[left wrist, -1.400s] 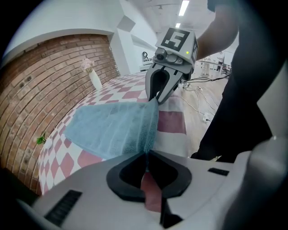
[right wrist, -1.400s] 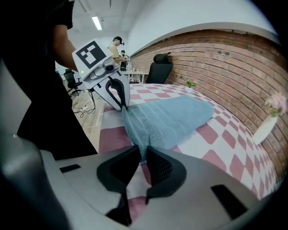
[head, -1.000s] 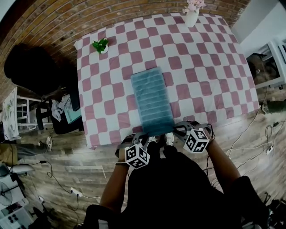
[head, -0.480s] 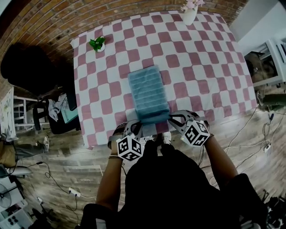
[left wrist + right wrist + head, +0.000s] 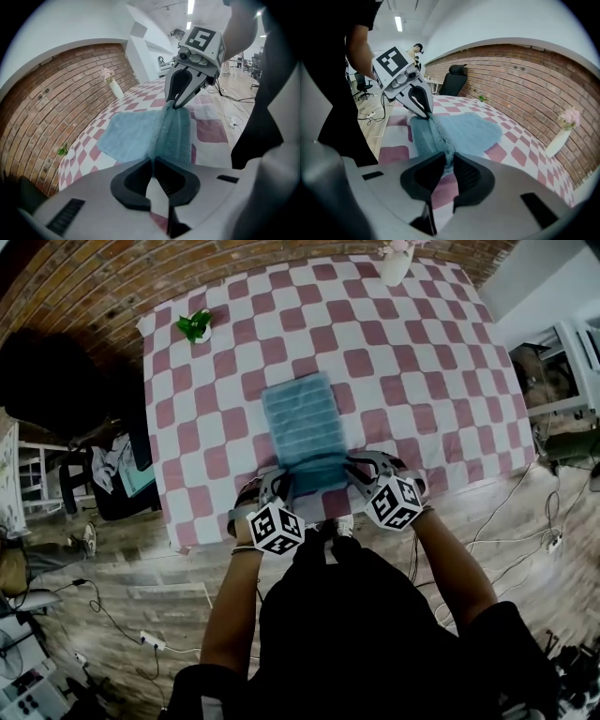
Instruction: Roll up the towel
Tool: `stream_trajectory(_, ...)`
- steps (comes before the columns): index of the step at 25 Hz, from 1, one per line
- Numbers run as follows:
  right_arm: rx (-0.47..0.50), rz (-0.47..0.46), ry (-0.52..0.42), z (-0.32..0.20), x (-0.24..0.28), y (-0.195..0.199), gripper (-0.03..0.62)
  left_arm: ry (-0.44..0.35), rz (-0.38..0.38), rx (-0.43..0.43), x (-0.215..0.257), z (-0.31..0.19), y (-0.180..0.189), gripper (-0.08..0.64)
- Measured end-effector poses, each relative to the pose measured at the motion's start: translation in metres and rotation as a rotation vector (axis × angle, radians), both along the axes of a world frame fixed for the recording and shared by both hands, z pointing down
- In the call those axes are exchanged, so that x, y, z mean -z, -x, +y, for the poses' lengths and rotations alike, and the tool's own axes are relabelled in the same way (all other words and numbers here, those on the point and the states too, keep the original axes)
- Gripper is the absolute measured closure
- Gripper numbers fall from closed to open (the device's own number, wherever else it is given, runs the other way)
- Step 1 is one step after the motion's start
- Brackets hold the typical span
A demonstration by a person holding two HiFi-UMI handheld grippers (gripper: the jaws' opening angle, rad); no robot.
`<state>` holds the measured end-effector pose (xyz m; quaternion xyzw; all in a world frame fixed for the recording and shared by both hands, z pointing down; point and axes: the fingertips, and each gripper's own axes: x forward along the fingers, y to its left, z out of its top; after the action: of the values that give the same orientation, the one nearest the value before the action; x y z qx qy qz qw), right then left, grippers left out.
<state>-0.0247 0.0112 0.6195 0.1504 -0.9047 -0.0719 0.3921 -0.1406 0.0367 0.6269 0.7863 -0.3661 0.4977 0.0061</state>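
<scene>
A light blue towel (image 5: 300, 418) lies lengthwise on the pink-and-white checked tablecloth (image 5: 412, 362). Its near end (image 5: 315, 474) is lifted and doubled over toward the far end. My left gripper (image 5: 281, 487) is shut on the near-left corner, and my right gripper (image 5: 353, 471) is shut on the near-right corner. In the left gripper view the towel (image 5: 133, 129) runs as a raised fold from my own jaws across to the right gripper (image 5: 175, 104). The right gripper view shows the same fold of towel (image 5: 461, 131) stretched to the left gripper (image 5: 427, 114).
A small green plant (image 5: 195, 326) stands at the table's far left, and a white vase of pink flowers (image 5: 396, 259) at the far edge. A dark office chair (image 5: 56, 381) is left of the table. Cables (image 5: 525, 540) lie on the wooden floor.
Both grippers have moved away from the person, carrying the towel's near end up and over the rest. The flat part of the towel looks shorter.
</scene>
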Motion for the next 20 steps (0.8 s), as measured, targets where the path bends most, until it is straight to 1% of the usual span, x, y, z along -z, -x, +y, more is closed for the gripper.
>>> stream_trajectory(3,-0.015,0.009,-0.044,-0.006,-0.003,0.0,0.518,-0.006,0.009,0.018,-0.004,-0.003,0.0,0.529)
stream_trajectory(5,-0.026,0.008,-0.057,-0.01,-0.002,0.0,0.512,-0.011,0.011,0.019,-0.004,-0.006,0.0,0.528)
stream_trajectory(7,-0.023,-0.014,-0.082,-0.012,0.005,0.0,0.473,-0.009,0.011,0.02,-0.005,-0.008,0.001,0.528)
stream_trajectory(8,-0.008,-0.035,-0.105,-0.011,0.013,0.0,0.439,-0.008,0.011,0.019,-0.006,-0.008,0.001,0.528)
stream_trajectory(10,0.058,-0.08,-0.142,-0.001,0.03,0.001,0.414,-0.006,0.011,0.017,-0.006,-0.008,0.001,0.529)
stream_trajectory(11,0.107,-0.088,-0.15,0.008,0.035,0.003,0.373,-0.006,0.011,0.016,-0.006,-0.008,0.002,0.529)
stream_trajectory(12,0.163,-0.08,-0.157,0.018,0.037,0.005,0.365,-0.007,0.009,0.014,-0.006,-0.008,0.002,0.529)
stream_trajectory(14,0.278,-0.037,-0.179,0.035,0.028,0.008,0.357,-0.011,0.002,0.011,-0.006,-0.008,0.001,0.528)
stream_trajectory(17,0.396,0.059,-0.199,0.049,0.005,0.015,0.357,-0.011,-0.003,0.004,-0.006,-0.009,0.0,0.528)
stream_trajectory(19,0.435,0.116,-0.191,0.049,-0.013,0.018,0.357,-0.01,-0.011,-0.009,-0.006,-0.008,0.0,0.526)
stream_trajectory(20,0.43,0.129,-0.172,0.046,-0.02,0.019,0.357,-0.01,-0.017,-0.018,-0.006,-0.008,0.001,0.526)
